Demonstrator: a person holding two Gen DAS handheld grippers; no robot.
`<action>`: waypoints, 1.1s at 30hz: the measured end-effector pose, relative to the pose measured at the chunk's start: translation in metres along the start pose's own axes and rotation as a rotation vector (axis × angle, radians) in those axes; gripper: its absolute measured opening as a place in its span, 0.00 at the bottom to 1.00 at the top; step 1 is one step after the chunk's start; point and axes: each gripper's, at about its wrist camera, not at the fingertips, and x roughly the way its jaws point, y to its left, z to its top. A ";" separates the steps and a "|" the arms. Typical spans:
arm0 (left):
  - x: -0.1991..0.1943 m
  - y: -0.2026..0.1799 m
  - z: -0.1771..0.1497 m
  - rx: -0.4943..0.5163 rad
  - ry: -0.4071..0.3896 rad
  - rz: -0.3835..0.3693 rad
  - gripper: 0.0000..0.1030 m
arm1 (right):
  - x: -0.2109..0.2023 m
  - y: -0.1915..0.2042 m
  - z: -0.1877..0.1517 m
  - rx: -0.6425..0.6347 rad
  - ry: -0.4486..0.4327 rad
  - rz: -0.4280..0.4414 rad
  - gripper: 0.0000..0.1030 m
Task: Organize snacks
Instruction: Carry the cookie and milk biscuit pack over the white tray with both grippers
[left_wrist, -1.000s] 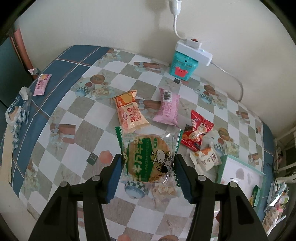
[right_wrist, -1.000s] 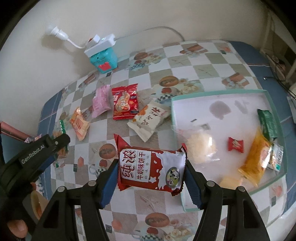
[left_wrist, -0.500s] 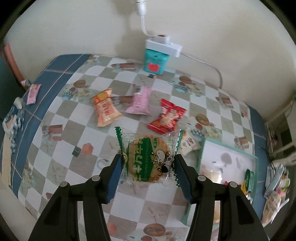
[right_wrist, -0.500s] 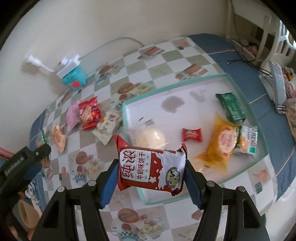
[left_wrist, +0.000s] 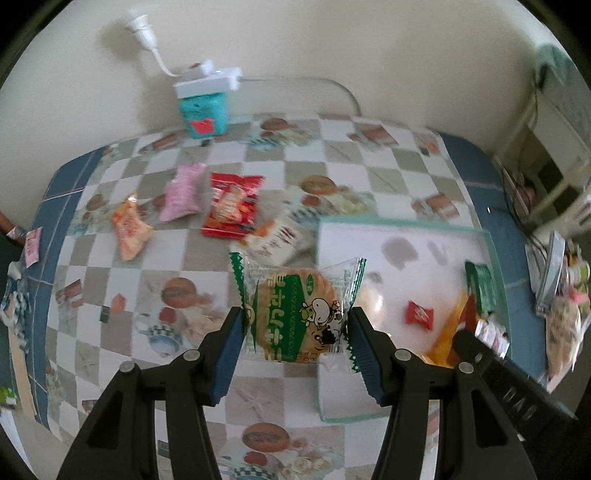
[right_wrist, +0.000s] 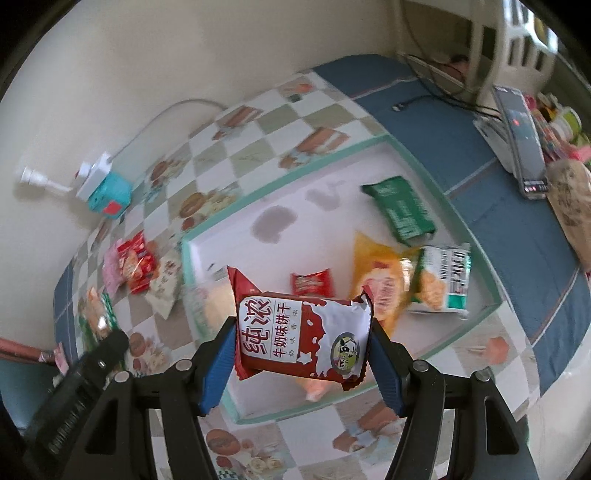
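Both pictures are bright with soft daylight, and no lamp can be seen. The wall (left_wrist: 332, 44) behind looks creamy and evenly lit. The white plug (left_wrist: 142, 22) throws a faint grey shadow on the wall just beside it. Shadows are pale and soft. The round lens bends everything, so the table (left_wrist: 369, 170) curves like a ball, and the corners go black. The things far beyond the grippers look smeared and fuzzy, most of all out at the sides. The green cookie pack (left_wrist: 297, 314) between the left fingers looks sharp, and so does the red cookie pack (right_wrist: 301, 336) between the right fingers. The shiny wrappers glint a little.
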 end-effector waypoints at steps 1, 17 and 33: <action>0.002 -0.005 -0.001 0.012 0.006 0.001 0.57 | -0.001 -0.008 0.003 0.018 -0.002 0.001 0.68; 0.041 -0.048 -0.028 0.114 0.128 0.004 0.57 | -0.003 -0.073 0.020 0.171 -0.016 -0.039 0.68; 0.067 -0.057 -0.032 0.136 0.217 0.013 0.58 | 0.023 -0.030 0.012 0.055 0.044 0.031 0.69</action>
